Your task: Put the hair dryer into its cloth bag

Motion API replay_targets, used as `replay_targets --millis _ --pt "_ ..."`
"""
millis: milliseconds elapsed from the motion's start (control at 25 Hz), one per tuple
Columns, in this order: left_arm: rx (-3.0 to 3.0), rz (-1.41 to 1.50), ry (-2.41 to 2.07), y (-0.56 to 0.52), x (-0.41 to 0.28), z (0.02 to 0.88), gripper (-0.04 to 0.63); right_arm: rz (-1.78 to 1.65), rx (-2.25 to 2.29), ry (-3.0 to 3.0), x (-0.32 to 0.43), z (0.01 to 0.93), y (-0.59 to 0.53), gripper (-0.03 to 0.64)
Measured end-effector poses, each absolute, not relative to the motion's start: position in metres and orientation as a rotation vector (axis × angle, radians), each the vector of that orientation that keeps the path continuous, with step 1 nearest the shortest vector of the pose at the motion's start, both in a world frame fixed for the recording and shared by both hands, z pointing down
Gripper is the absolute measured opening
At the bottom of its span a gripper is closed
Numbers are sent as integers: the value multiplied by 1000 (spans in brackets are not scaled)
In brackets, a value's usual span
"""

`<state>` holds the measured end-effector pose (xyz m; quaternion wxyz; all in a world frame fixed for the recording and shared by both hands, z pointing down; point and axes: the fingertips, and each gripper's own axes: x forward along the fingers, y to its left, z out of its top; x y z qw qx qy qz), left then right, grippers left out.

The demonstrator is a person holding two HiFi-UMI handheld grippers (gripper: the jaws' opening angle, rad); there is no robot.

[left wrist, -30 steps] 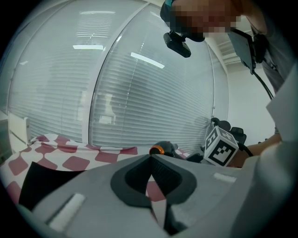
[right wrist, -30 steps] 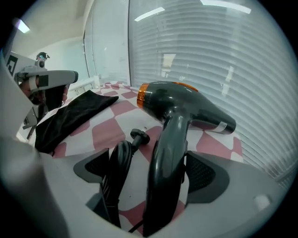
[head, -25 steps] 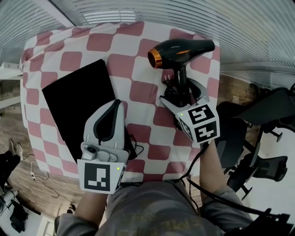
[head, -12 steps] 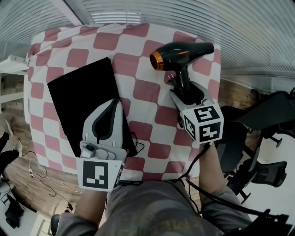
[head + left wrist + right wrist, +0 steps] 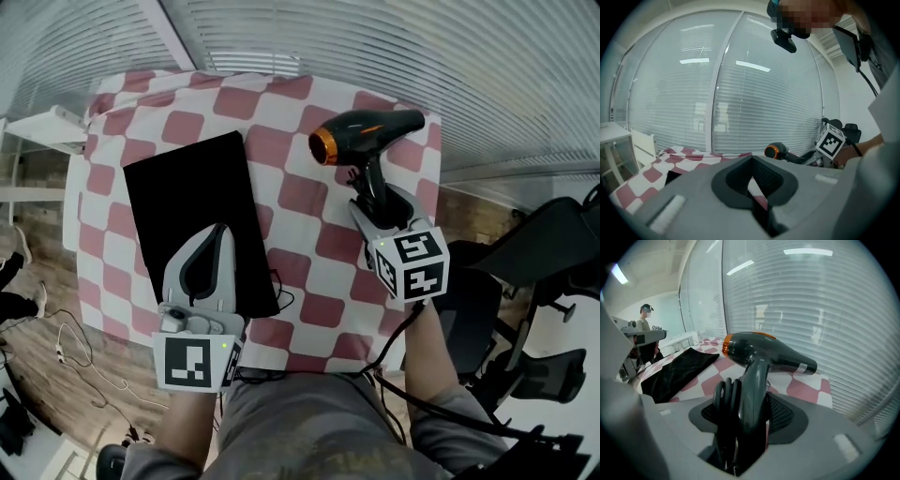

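Pink-checked desk cloth, flat black cloth bag beneath left gripper, its fingers closed empty, black orange-ringed hair dryer, handle clamped between right gripper fingers.

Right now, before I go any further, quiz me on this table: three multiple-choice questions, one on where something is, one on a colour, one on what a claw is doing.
1. Where does the cloth bag lie relative to the hair dryer?
A. Under it
B. On the floor
C. Flat on the tablecloth, to its left in the head view

2. What colour is the ring on the dryer's nozzle?
A. Orange
B. Blue
C. Green

3. What is the right claw doing?
A. Open and empty
B. Shut on the dryer's handle
C. Shut on the bag

Answers:
1 C: the head view shows the black bag spread flat, apart from the dryer.
2 A: the ring shows orange in all three views.
3 B: the right gripper view shows the handle and coiled cord between the jaws.
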<state>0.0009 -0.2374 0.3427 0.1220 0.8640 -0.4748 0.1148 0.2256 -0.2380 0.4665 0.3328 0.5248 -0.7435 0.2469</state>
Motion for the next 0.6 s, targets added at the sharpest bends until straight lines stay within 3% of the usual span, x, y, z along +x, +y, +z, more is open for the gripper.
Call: replay_targets --millis 600 --pt "2558 307 -1658 -135 -43 264 0 408 1270 -2165 192 362 -169 276"
